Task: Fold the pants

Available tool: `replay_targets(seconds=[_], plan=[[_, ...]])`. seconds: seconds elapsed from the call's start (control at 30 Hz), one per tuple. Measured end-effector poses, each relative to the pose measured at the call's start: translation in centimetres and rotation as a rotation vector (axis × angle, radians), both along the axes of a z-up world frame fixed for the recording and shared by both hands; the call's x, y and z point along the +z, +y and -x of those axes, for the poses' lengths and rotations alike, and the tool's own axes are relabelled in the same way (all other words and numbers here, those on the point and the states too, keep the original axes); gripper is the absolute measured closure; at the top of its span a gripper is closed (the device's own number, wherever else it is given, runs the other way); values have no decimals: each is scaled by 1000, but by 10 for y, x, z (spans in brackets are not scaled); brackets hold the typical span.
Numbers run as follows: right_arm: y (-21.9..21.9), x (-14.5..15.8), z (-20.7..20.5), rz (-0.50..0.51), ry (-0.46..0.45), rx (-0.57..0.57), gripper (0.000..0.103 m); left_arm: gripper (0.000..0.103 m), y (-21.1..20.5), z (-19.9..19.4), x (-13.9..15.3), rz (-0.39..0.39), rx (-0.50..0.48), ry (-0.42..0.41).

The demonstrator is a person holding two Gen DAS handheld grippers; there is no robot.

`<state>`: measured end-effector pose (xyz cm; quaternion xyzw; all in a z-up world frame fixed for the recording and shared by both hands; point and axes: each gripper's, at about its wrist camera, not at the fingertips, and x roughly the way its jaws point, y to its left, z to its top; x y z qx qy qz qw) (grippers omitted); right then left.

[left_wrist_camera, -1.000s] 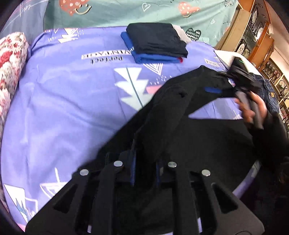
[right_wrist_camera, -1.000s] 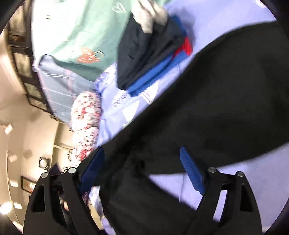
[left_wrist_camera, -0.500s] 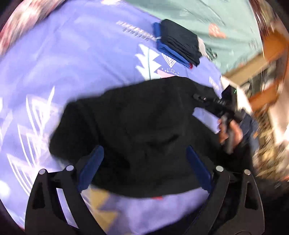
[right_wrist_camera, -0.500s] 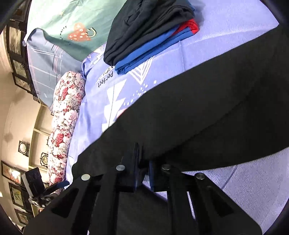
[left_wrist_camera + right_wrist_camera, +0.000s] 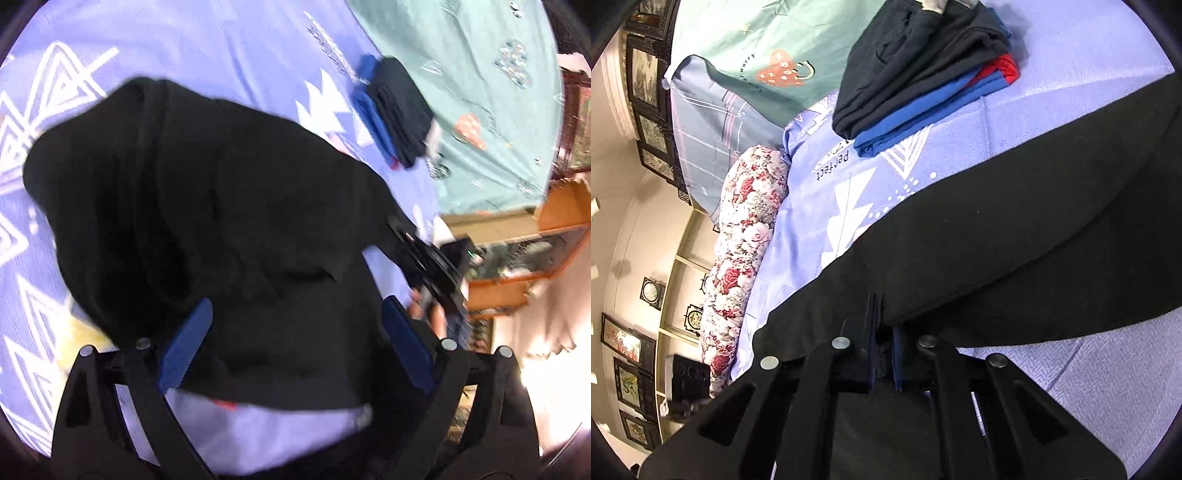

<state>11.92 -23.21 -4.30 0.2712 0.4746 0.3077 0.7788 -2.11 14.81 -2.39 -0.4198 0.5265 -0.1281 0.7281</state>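
1. Left wrist view: the left gripper [image 5: 295, 347] is standing wide open, its two blue pads [image 5: 184, 347] spread far apart and gripping nothing.
2. The black pants [image 5: 207, 221] are lying in a rumpled heap on the purple bed sheet [image 5: 207, 48], filling the middle of this view and running under the gap between the open fingers.
3. At about 3 o'clock of the heap, the right gripper [image 5: 430, 262] is showing as a blurred black shape at the edge of the cloth; the hand behind it is too blurred to read.
4. A stack of folded clothes [image 5: 391, 110], dark over blue, is sitting on the sheet at about 1 o'clock, well apart from the pants.
5. A teal blanket [image 5: 461, 74] is covering the far side of the bed beyond the stack.
6. Right wrist view: the right gripper [image 5: 882, 347] is pinching nearly closed, its fingers pressing together on a fold of the black pants [image 5: 997, 236].
7. From the grip, the pants are stretching as a broad black band toward 2 o'clock across the purple bed sheet [image 5: 1089, 66].
8. The stack of folded clothes [image 5: 916, 62] is lying at 12 o'clock, with a red edge peeking between the dark and blue layers, apart from the pants.
9. A floral bolster [image 5: 746, 236] is lying along the sheet's edge at 9 o'clock, and the teal blanket [image 5: 750, 44] is showing at 11 o'clock.
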Motion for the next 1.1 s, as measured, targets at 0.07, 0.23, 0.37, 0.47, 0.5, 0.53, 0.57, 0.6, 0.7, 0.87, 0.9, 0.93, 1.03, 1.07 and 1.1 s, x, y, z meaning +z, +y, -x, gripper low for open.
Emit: replay_targets(seconds=[0.07, 0.23, 0.37, 0.47, 0.5, 0.53, 0.57, 0.6, 0.7, 0.87, 0.9, 0.93, 1.03, 1.07, 1.1], plan=[[0, 1, 1, -2, -6, 2, 95, 9, 0, -8, -12, 8, 34, 47], [0, 4, 2, -6, -20, 14, 95, 11, -5, -22, -16, -32, 97, 53], [0, 4, 3, 0, -25, 23, 99, 64, 4, -35, -8, -61, 118, -4], [0, 8, 5, 5, -34, 28, 100, 81, 6, -46, -2, -98, 66, -46], [0, 12, 7, 0, -42, 30, 100, 82, 8, -48, 0, -102, 58, -54], [-1, 17, 9, -3, -52, 32, 100, 83, 12, -48, 4, -103, 52, -66], [-1, 26, 13, -10, -70, 37, 100, 83, 19, -48, 13, -108, 55, -89], [-2, 38, 20, -20, -95, 45, 100, 84, 26, -47, 21, -107, 58, -110], [-5, 73, 52, -24, -172, 89, 100, 84, 55, -41, 54, -116, 58, -192], [6, 98, 130, 21, -227, 247, 100, 84, 69, -33, 51, -177, -78, -177], [14, 91, 146, 39, -214, 291, 100, 84, 69, -31, 40, -191, -96, -153], [19, 83, 156, 55, -199, 316, 100, 84, 70, -29, 25, -206, -114, -119], [39, 33, 178, 132, -85, 366, 100, 84, 66, -23, 5, -241, -127, -102], [38, 24, 179, 123, -55, 366, 100, 84, 66, -21, 6, -250, -126, -117], [37, 18, 180, 111, -34, 361, 100, 84, 67, -19, 10, -258, -126, -132]])
